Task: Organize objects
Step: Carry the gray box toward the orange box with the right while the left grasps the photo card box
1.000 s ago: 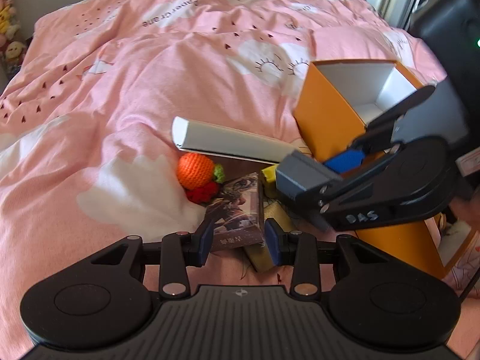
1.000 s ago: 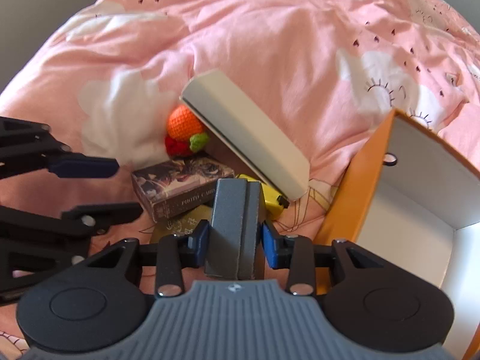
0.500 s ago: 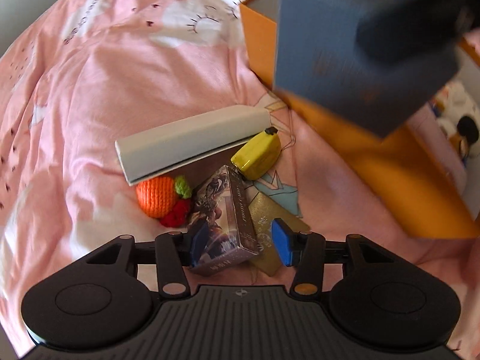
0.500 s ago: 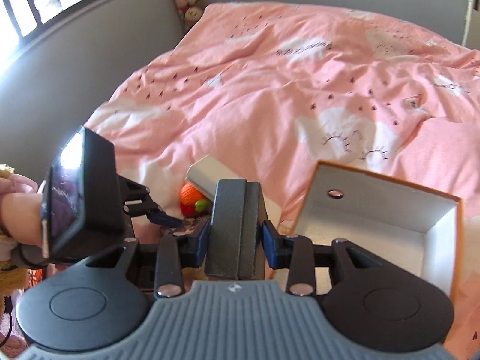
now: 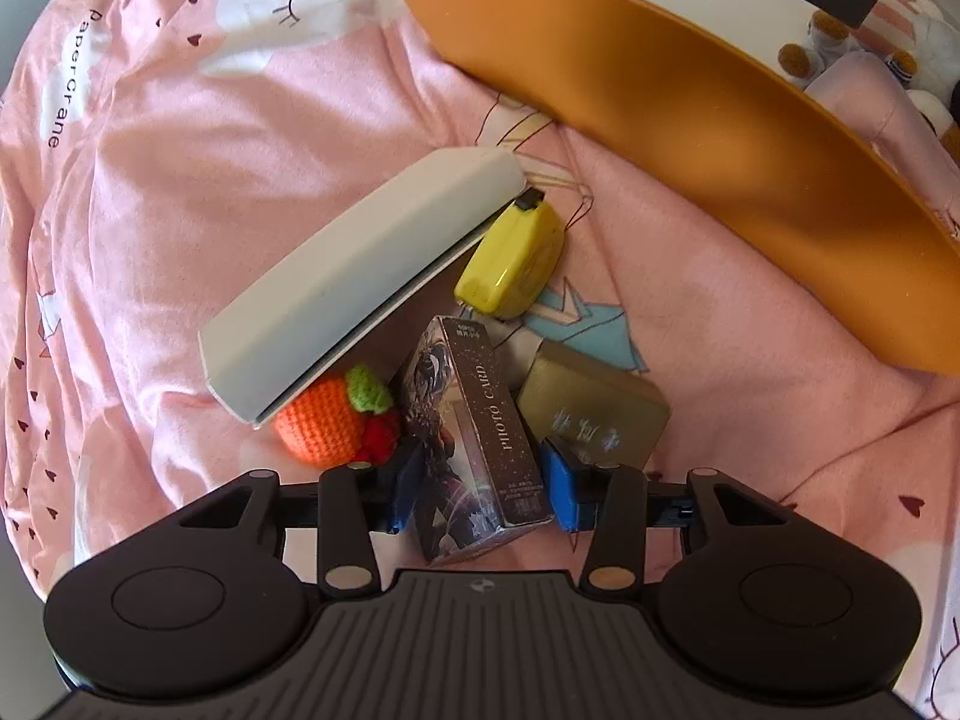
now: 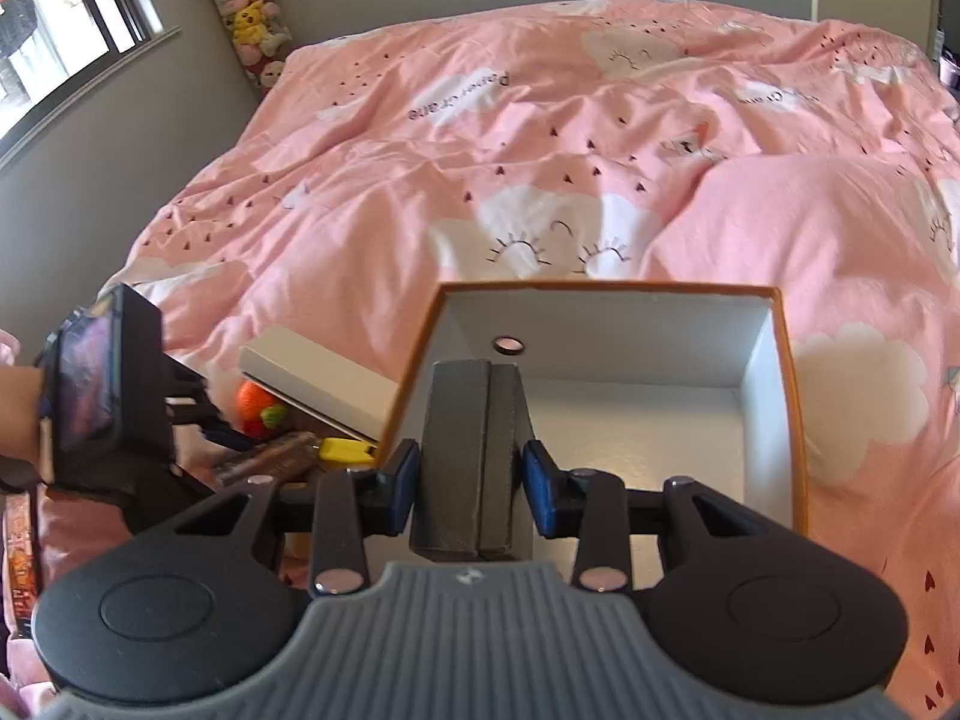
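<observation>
Our right claw (image 6: 469, 483) grips a grey block (image 6: 471, 462), both blue pads pressed to its sides, and holds it over the open orange box (image 6: 786, 372), whose white inside shows past the block. The box sits on the pink bed (image 6: 540, 138).

Down at the pile, our left claw (image 5: 480, 483) straddles the card box (image 5: 474, 438), jaws narrow. The right pad (image 5: 561, 486) looks just beside its edge and the left pad is half hidden behind it, so we cannot tell whether the grip has closed.

Around the card box: a gold tin (image 5: 594, 414) touches it on the right, a crocheted orange (image 5: 324, 423) with a green and red bit sits on its left, and a yellow tape measure (image 5: 513, 264) lies just beyond. A white lid (image 5: 360, 282) leans tilted over the orange, its far end near the tape measure. The orange box wall (image 5: 690, 108) rises behind the pile.
</observation>
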Demonstrator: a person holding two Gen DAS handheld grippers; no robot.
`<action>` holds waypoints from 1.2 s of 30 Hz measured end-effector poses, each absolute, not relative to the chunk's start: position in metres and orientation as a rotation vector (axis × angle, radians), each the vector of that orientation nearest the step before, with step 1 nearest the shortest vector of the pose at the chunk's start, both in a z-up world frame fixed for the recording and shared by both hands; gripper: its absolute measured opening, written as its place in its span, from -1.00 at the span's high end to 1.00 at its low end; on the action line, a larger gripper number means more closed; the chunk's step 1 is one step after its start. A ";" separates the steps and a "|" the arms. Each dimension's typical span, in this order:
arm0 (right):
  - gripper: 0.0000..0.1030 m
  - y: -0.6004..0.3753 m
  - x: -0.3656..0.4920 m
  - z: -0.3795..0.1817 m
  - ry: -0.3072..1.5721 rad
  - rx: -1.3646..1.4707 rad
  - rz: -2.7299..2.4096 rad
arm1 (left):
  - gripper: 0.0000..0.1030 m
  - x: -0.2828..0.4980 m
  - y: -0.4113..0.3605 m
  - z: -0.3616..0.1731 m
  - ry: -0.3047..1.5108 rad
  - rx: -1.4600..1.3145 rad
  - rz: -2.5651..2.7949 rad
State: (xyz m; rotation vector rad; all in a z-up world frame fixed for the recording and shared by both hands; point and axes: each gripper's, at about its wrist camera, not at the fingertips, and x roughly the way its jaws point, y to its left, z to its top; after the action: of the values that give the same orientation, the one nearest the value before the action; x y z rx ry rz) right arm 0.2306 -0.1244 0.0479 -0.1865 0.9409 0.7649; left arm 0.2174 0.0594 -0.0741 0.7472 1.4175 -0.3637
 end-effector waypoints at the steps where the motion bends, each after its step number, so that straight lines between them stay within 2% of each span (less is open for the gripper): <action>1: 0.24 -0.127 0.234 0.044 0.947 -0.179 0.759 | 0.00 0.219 0.061 -0.071 1.425 0.754 -0.363; 8: 0.24 -0.143 0.254 0.022 0.994 -0.117 0.729 | 0.03 0.238 0.065 -0.064 1.482 0.781 -0.332; 16: 0.23 -0.146 0.261 0.003 1.036 -0.085 0.741 | 0.11 0.262 0.055 -0.090 1.536 0.812 -0.289; 20: 0.23 -0.146 0.264 -0.003 1.045 -0.066 0.760 | 0.31 0.273 0.055 -0.095 1.553 0.749 -0.270; 22: 0.23 -0.146 0.267 -0.005 1.051 -0.048 0.764 | 0.47 0.274 0.057 -0.094 1.563 0.706 -0.261; 29: 0.24 -0.141 0.275 -0.006 1.047 -0.013 0.781 | 0.51 0.253 0.074 -0.059 1.515 0.509 -0.241; 36: 0.24 -0.143 0.277 -0.004 1.032 0.033 0.778 | 0.51 0.234 0.078 0.007 1.372 0.178 -0.257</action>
State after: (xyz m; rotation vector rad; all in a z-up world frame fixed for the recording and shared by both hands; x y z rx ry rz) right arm 0.2768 -0.1432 -0.0038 0.0334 1.0321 0.7778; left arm 0.2339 0.0777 0.0071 0.1778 1.3723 -0.2566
